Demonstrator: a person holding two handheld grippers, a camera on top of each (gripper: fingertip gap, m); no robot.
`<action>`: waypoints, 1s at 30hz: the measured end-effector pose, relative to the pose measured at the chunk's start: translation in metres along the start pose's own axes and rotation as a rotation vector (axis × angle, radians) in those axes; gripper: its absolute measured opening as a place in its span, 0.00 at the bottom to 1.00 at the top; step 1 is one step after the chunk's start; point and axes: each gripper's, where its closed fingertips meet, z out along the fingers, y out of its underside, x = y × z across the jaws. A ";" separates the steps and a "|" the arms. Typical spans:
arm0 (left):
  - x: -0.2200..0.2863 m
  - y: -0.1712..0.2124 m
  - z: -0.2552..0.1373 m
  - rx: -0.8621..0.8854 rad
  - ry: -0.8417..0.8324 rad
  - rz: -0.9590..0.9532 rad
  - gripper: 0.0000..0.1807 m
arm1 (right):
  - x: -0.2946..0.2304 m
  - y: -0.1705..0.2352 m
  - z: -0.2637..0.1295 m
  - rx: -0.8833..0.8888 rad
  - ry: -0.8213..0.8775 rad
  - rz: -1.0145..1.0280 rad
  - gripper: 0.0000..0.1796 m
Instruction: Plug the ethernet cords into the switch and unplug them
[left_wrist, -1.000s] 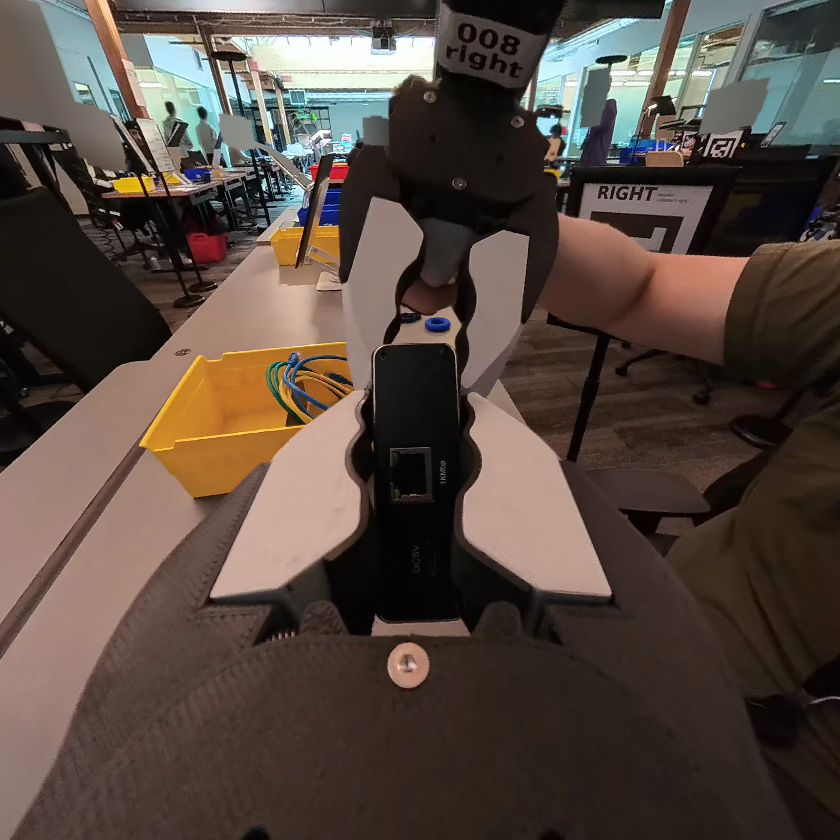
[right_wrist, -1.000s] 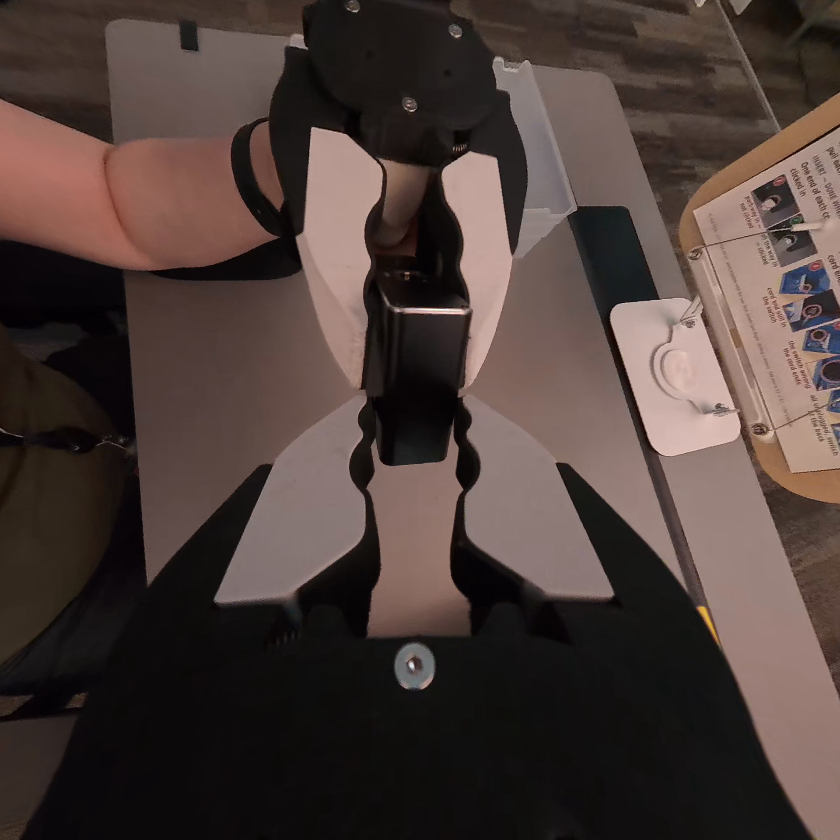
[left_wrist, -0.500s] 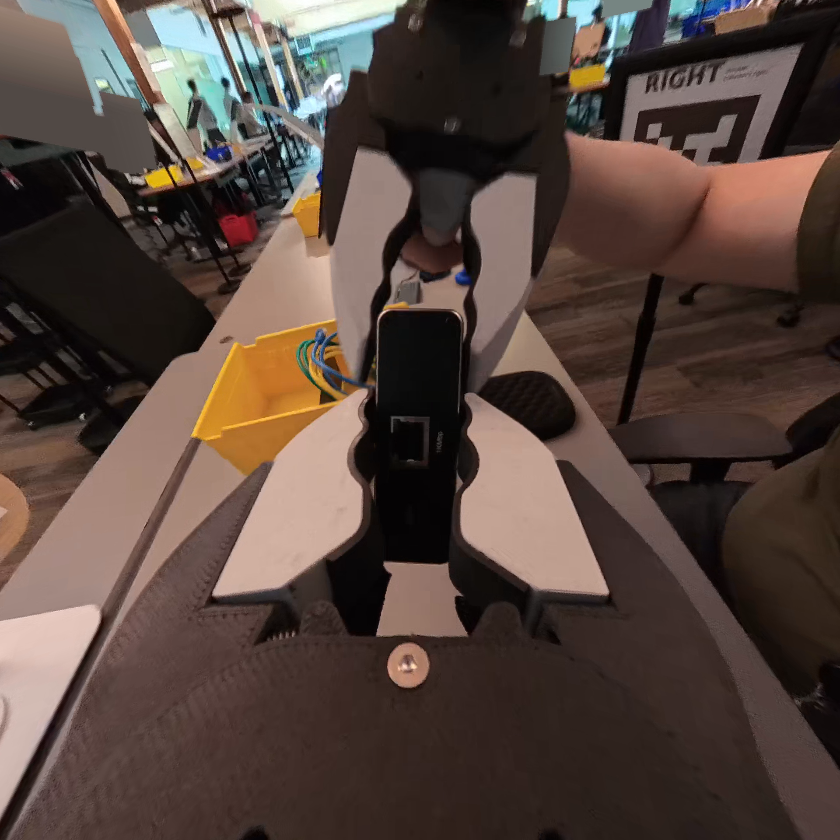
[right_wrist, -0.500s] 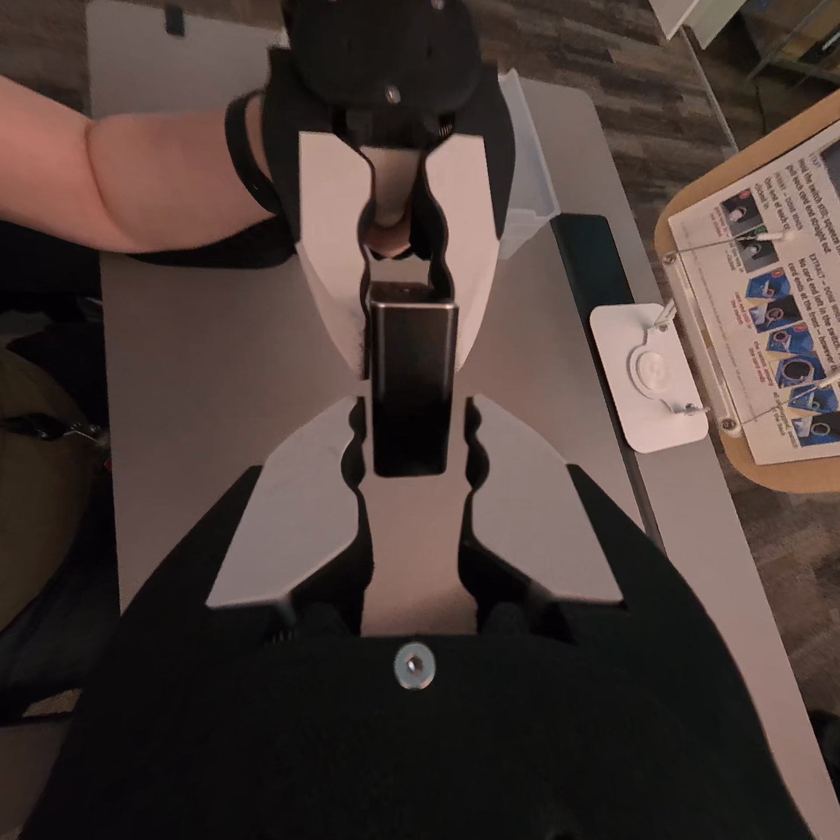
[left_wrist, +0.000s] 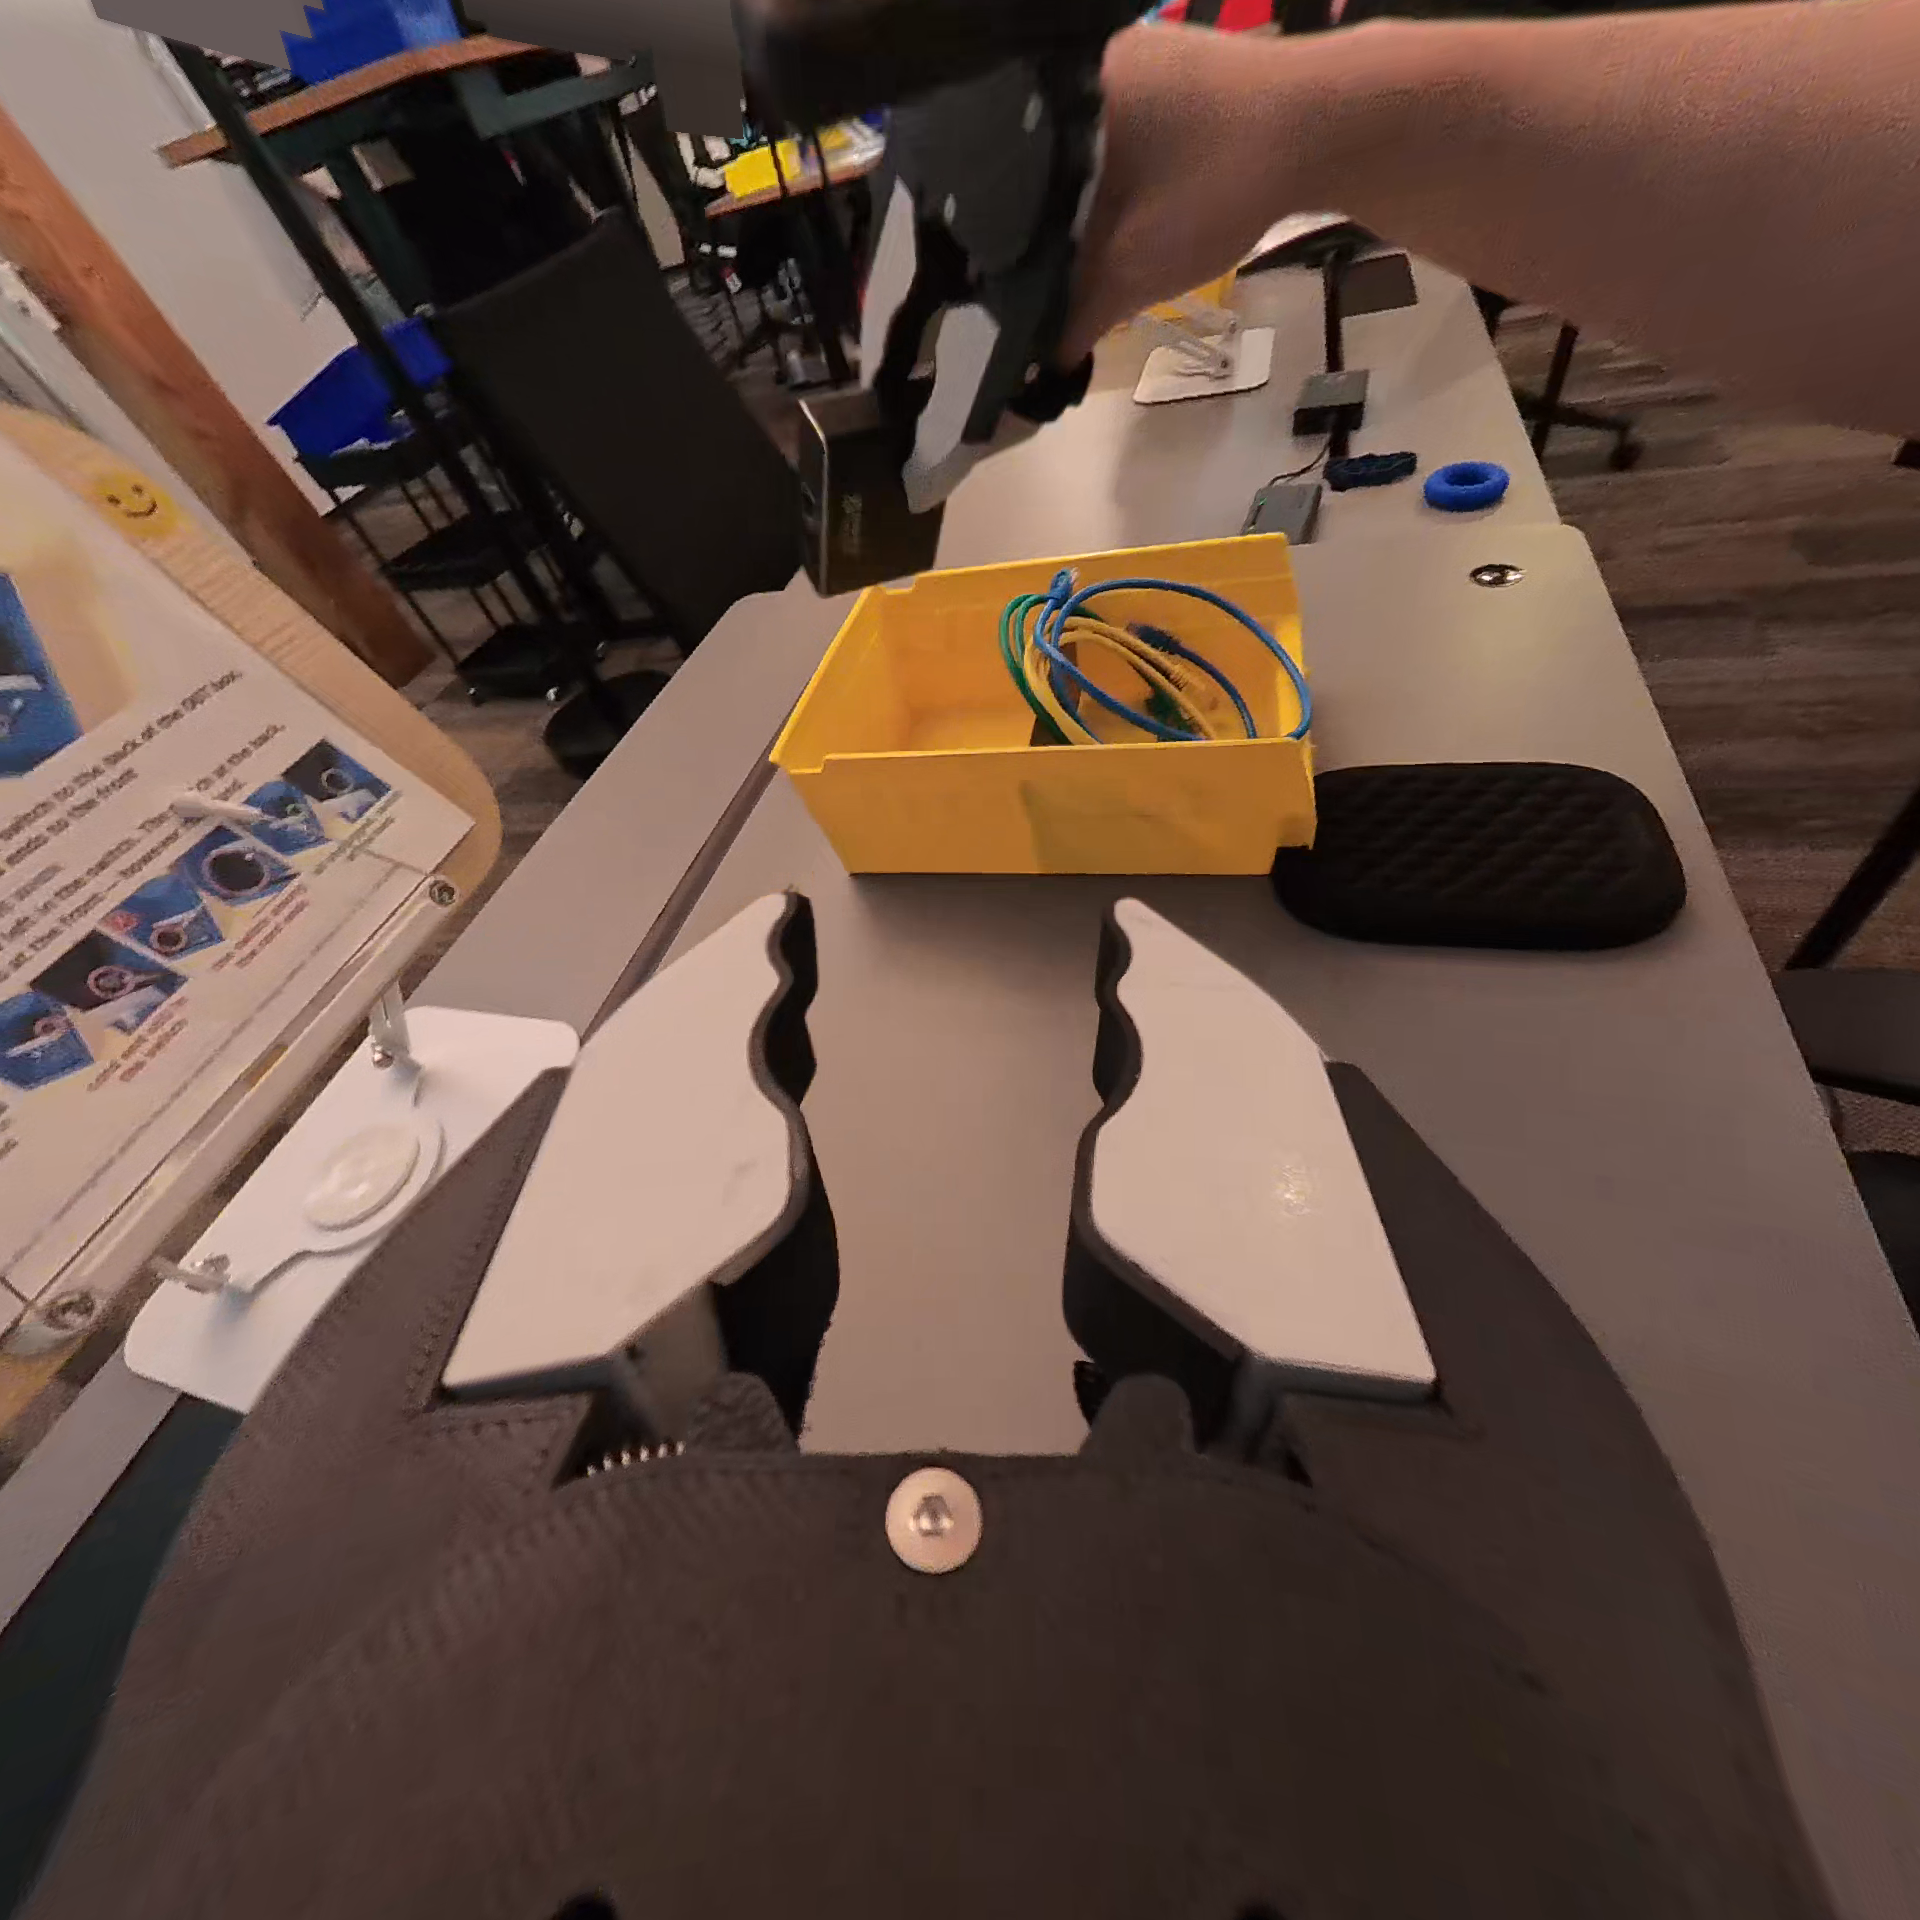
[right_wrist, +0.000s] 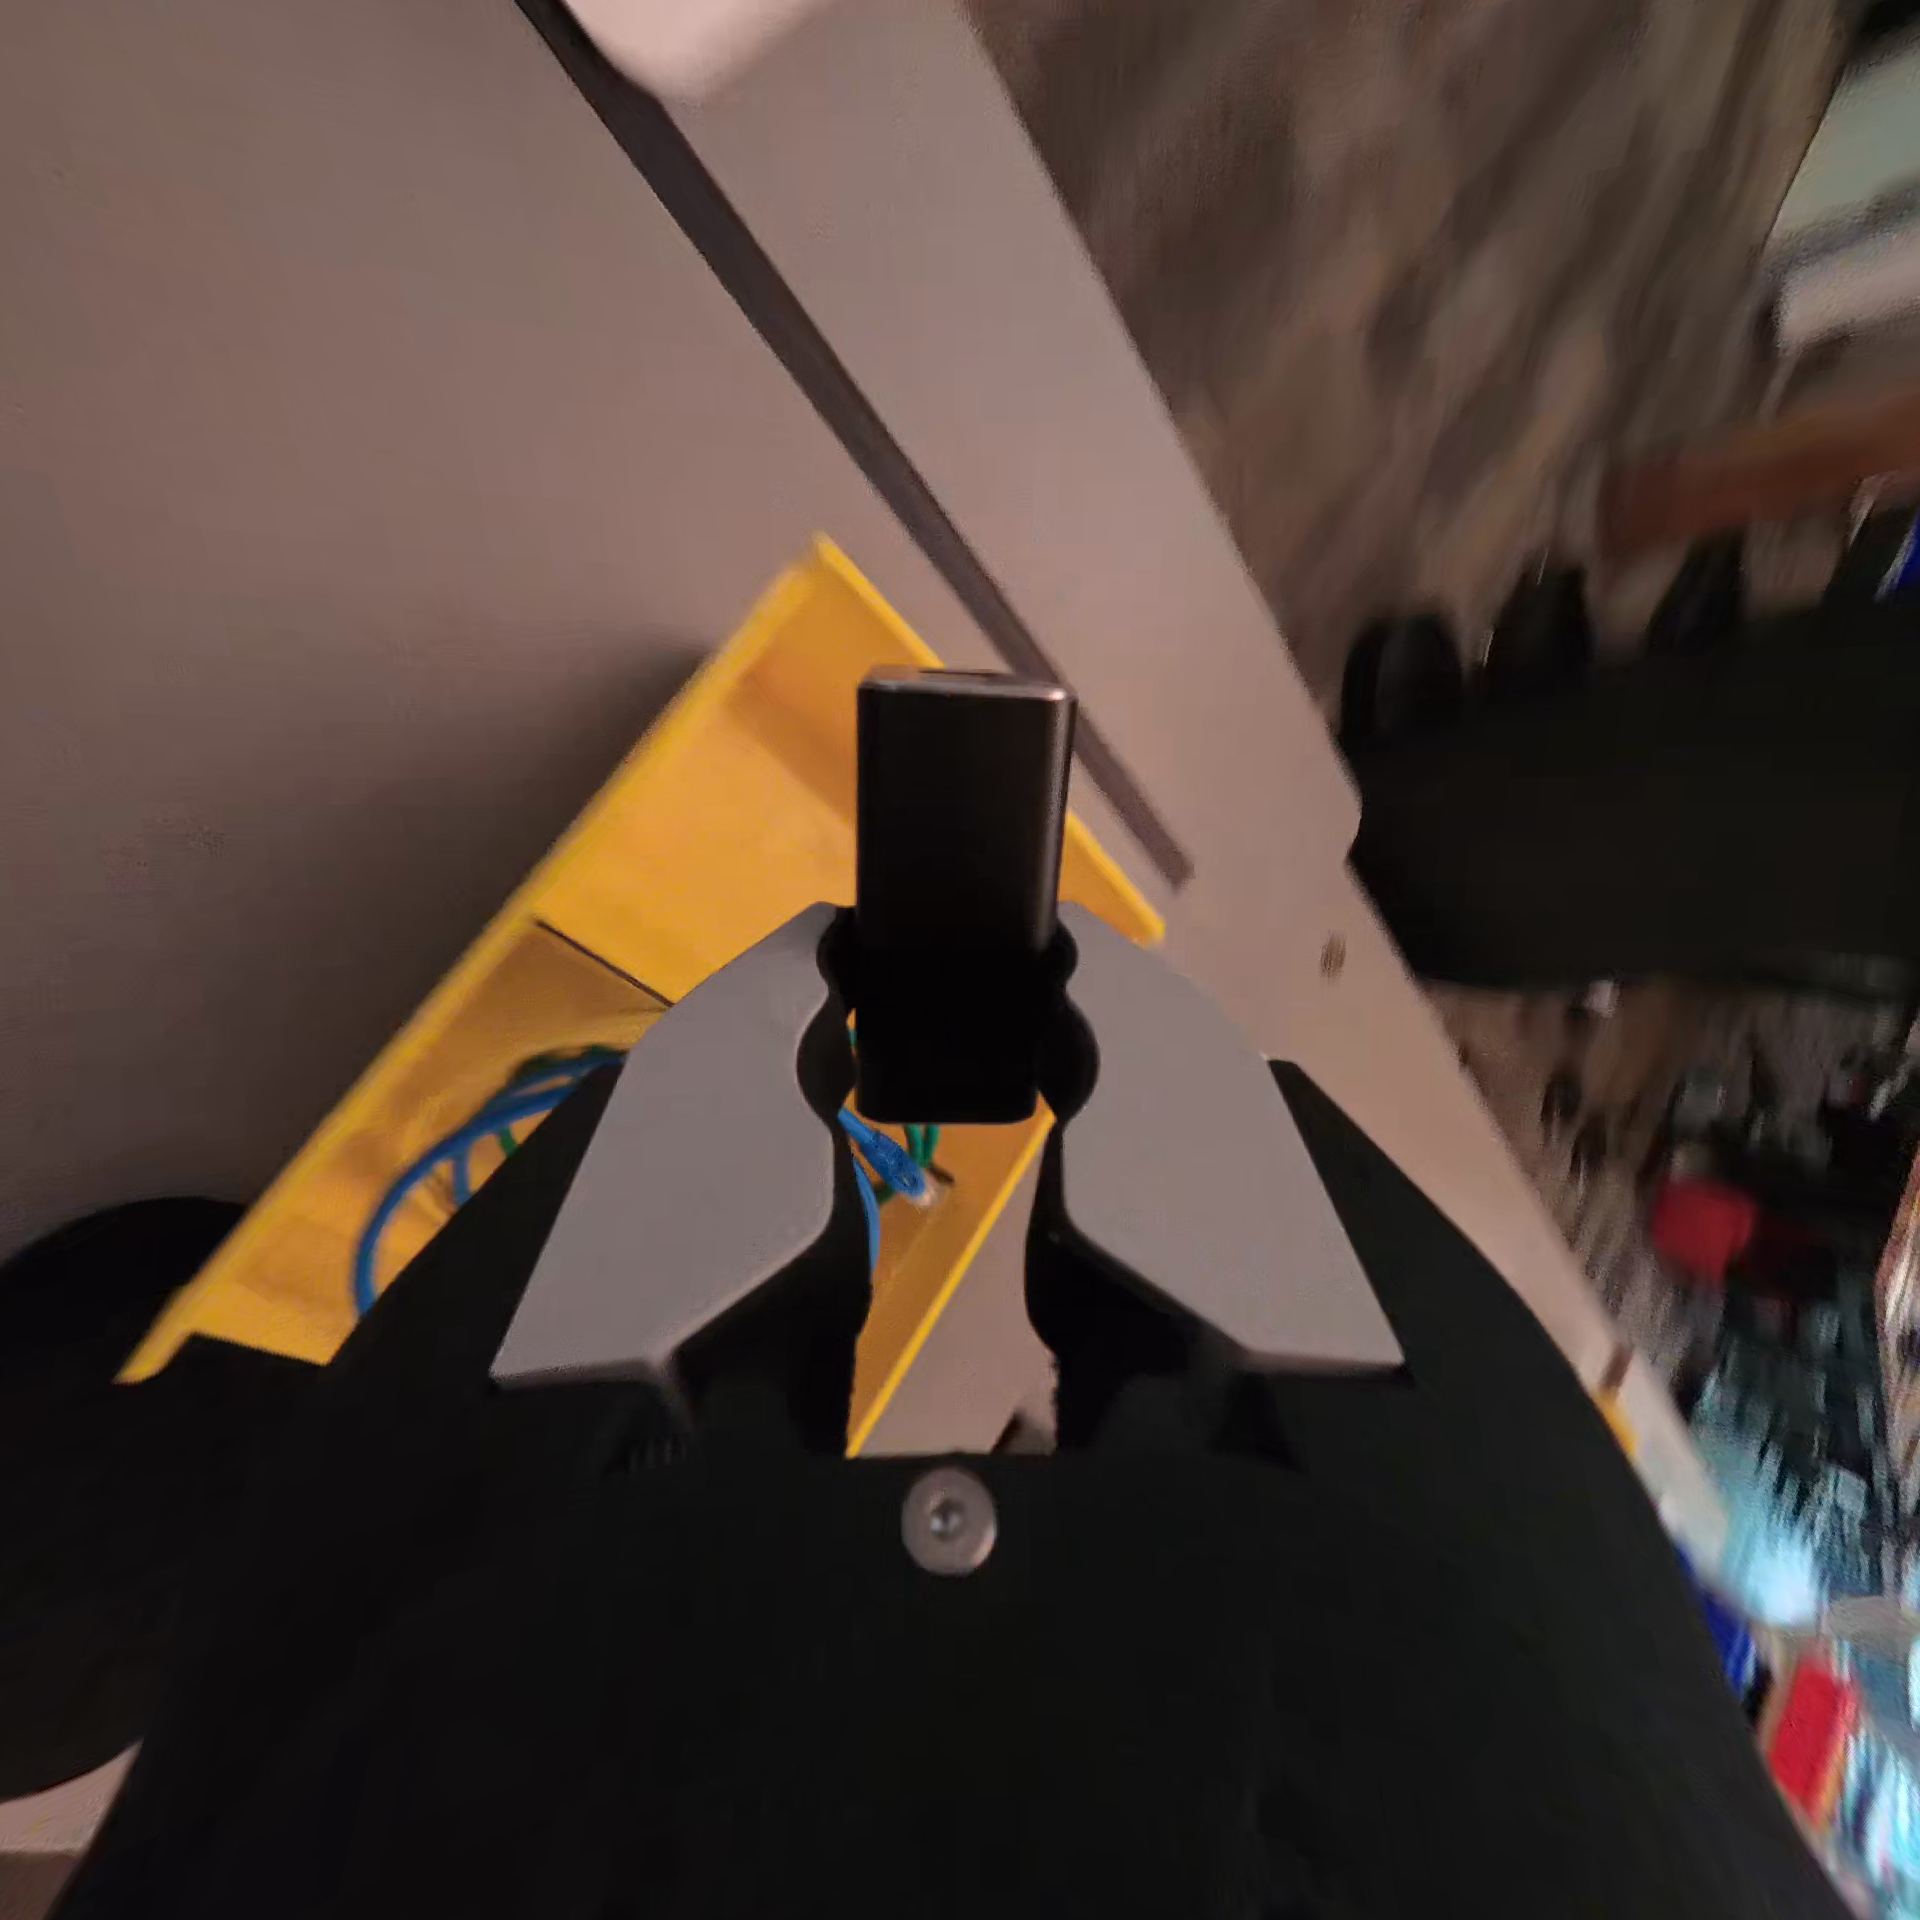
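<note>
The black switch (right_wrist: 961, 894) is a small oblong box. My right gripper (right_wrist: 951, 925) is shut on its lower half and holds it in the air over the yellow bin (right_wrist: 707, 831). In the left wrist view the switch (left_wrist: 862, 509) hangs above the bin's far left corner, with the blurred right gripper (left_wrist: 935, 416) around it. Coiled blue, green and yellow ethernet cords (left_wrist: 1143, 665) lie in the yellow bin (left_wrist: 1039, 821). My left gripper (left_wrist: 951, 914) is open and empty, low over the grey table just short of the bin.
A black padded rest (left_wrist: 1475, 862) lies right of the bin. An instruction board (left_wrist: 187, 831) on a white base (left_wrist: 343, 1174) stands at the left. A blue ring (left_wrist: 1465, 483) and small grey adapters (left_wrist: 1288, 509) lie farther back. A dark chair (left_wrist: 613, 416) stands beyond the table's left edge. Across from one pair of fingers to the other is roughly 30 cm. The black padded rest (left_wrist: 1475, 862) is about 30 cm from both grippers' fingertips.
My left gripper has let go of the switch, opened and drawn back. My right gripper has closed on the switch and swung it away over the yellow bin.
</note>
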 end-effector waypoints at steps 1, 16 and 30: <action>-0.001 0.000 0.000 -0.005 -0.002 -0.013 0.29 | 0.007 0.016 0.020 -0.080 -0.007 0.051 0.18; -0.080 0.028 -0.014 -0.170 -0.572 -0.013 0.29 | 0.002 0.104 0.152 -0.566 0.073 0.438 0.18; -0.090 0.044 -0.014 -0.257 -0.660 -0.023 0.32 | -0.027 0.124 0.159 -0.637 -0.019 0.447 0.20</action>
